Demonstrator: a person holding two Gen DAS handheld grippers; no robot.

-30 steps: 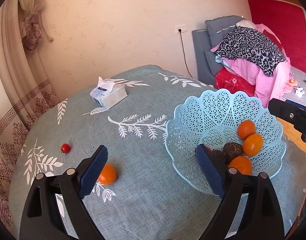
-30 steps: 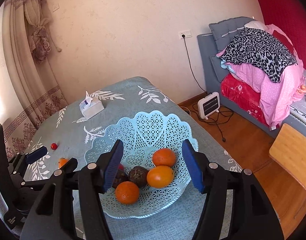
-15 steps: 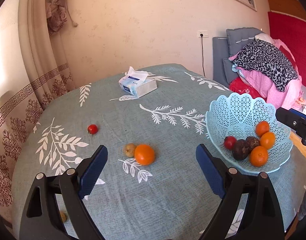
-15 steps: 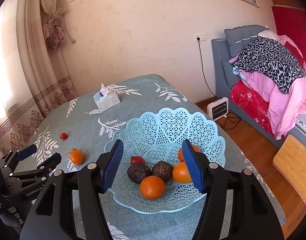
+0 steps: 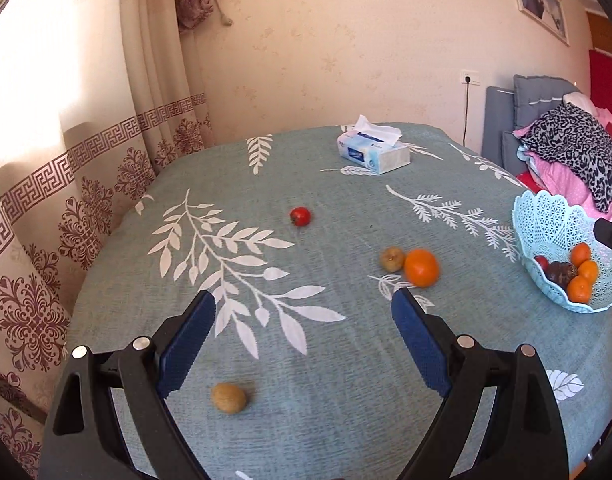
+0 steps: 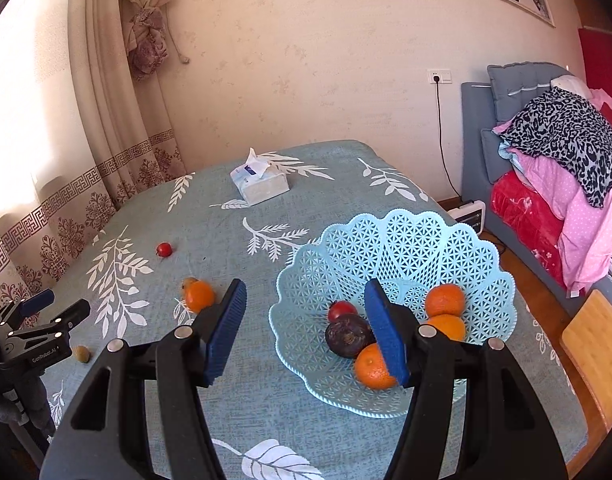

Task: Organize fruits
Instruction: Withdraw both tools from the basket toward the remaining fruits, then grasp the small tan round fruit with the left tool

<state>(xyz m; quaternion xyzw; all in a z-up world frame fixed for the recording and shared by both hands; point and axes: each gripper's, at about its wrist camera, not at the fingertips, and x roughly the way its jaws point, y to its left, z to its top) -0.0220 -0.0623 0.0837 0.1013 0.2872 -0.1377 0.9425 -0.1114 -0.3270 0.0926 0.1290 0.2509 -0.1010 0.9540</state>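
Kiwi [image 5: 228, 397] lies on the tablecloth [image 5: 346, 400] low between the spread, empty jaws of the left gripper [image 5: 303, 334], nearer its left pad, so the left hand is far better placed than the right. Further right, an orange [image 5: 422, 267] touches a small brown fruit [image 5: 392, 259]. The basket [image 6: 402, 240] sits beneath the right gripper [image 6: 306, 330], likewise released and empty.

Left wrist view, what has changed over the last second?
The left hand-held gripper has swung left, away from the basket, now at the right edge, toward the loose fruit; a brown fruit has come into view near it. It stays open and empty. The right hand-held gripper still hovers open at the basket. The fruit itself hasn't moved.
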